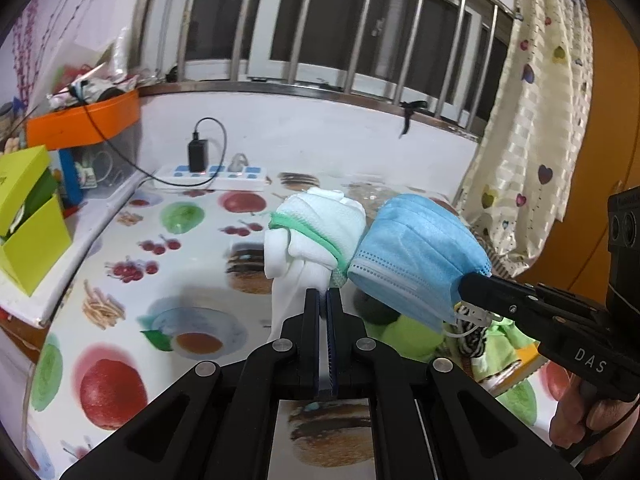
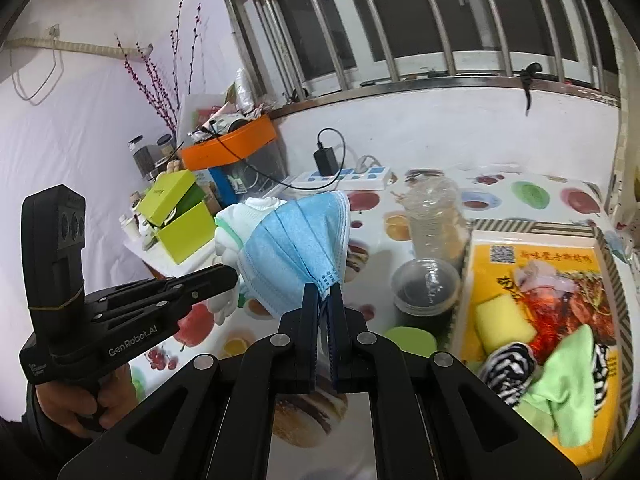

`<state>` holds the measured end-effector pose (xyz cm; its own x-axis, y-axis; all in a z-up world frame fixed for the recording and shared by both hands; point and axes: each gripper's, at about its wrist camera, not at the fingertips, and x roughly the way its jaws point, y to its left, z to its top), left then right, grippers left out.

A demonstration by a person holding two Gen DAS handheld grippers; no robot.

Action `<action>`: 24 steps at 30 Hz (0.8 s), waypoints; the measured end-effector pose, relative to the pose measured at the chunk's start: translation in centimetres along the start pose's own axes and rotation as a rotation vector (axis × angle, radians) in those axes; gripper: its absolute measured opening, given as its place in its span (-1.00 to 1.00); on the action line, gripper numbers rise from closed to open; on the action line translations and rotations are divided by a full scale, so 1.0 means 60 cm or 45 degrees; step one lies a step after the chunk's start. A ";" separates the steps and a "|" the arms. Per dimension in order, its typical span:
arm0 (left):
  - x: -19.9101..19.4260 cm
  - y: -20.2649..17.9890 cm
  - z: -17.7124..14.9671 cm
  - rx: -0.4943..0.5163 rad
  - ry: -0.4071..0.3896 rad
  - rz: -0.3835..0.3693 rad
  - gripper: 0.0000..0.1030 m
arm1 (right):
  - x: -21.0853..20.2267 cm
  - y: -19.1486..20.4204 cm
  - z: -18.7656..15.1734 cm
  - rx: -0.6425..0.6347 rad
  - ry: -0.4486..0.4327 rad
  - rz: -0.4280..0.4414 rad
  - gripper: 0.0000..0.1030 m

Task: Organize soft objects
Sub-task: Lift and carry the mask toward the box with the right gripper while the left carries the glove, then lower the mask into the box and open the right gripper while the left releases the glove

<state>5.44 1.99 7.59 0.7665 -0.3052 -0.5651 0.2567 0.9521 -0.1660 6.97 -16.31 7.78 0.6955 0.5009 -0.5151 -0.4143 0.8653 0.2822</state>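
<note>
- The left gripper (image 1: 324,294) is clamping a bundled white cloth glove with a green cuff band (image 1: 320,232), its lower folds hiding behind the jaws.
- The right gripper (image 2: 325,294) is pinching a pleated blue surgical mask (image 2: 296,240), bunched, hanging just right of the glove.

Home: fruit-print tablecloth (image 1: 168,264), heart curtain (image 1: 532,128), barred window (image 1: 320,24).

The blue mask (image 2: 296,248) hides most of the white glove (image 2: 240,220) (right wrist view).
</note>
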 end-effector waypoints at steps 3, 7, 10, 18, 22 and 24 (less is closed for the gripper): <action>0.002 -0.016 0.002 0.019 0.001 -0.018 -0.94 | -0.016 -0.011 -0.001 0.015 -0.017 -0.019 -0.92; 0.007 -0.037 0.004 0.040 0.005 -0.044 -0.94 | -0.032 -0.024 -0.004 0.033 -0.034 -0.041 -0.92; 0.013 -0.055 0.006 0.059 0.010 -0.065 -0.94 | -0.044 -0.035 -0.006 0.048 -0.045 -0.057 -0.92; 0.031 -0.098 0.010 0.106 0.024 -0.123 -0.94 | -0.073 -0.071 -0.013 0.098 -0.077 -0.114 -0.92; 0.046 -0.123 0.011 0.130 0.038 -0.159 -0.94 | -0.088 -0.095 -0.018 0.131 -0.087 -0.149 -0.92; 0.054 -0.136 0.011 0.142 0.046 -0.176 -0.94 | -0.096 -0.108 -0.021 0.148 -0.091 -0.170 -0.92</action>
<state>6.19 -6.81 7.64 0.6985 -0.4303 -0.5718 0.4234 0.8927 -0.1544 4.92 -24.80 7.90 0.7814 0.3776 -0.4968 -0.2474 0.9183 0.3090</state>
